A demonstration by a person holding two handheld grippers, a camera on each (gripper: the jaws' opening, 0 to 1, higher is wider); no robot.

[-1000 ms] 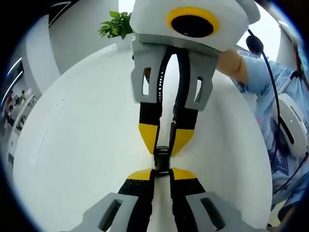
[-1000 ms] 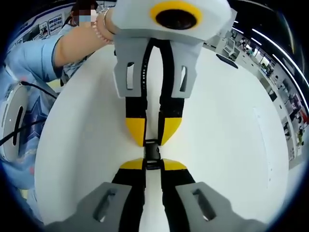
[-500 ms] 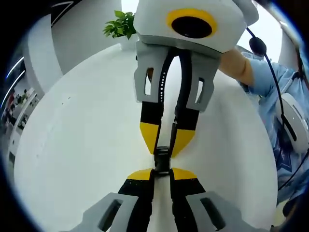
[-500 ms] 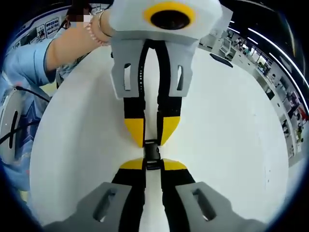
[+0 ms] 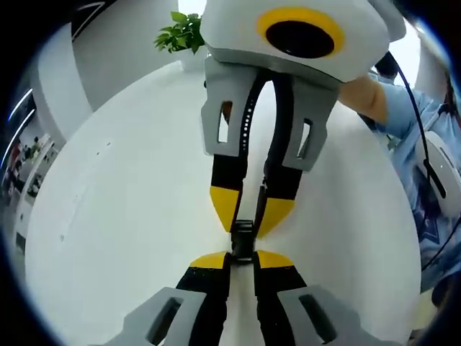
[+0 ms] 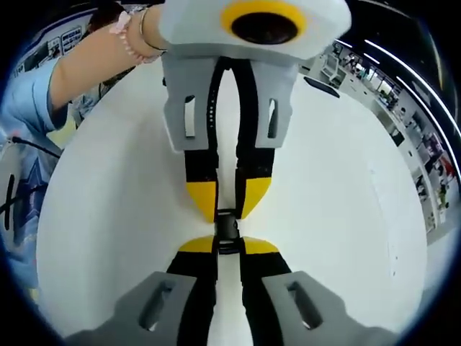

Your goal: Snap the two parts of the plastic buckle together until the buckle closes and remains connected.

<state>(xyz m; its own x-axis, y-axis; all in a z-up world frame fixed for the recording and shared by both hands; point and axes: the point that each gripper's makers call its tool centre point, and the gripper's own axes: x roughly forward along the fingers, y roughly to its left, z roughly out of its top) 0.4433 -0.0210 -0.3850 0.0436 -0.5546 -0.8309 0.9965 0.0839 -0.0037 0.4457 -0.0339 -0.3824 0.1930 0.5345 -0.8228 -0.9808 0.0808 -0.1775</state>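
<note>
buckle (image 5: 242, 239) sits lengthwise between left tongs (image 5: 241, 257) and right tongs (image 6: 217, 245), both clamped on it tip-to-tip at frame centre (push straight along that axis).

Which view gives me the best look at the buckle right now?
The right gripper view: the black buckle shows a longer stretch between the two grippers' yellow tips. In the left gripper view the buckle is a shorter sliver, pinched between the same tips.

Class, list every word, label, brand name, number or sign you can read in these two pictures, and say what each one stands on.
None can be read.
The buckle, both claws and the white table carry no visible print.
The wall panels in the far background of the right gripper view are too small and blurred to read.
</note>
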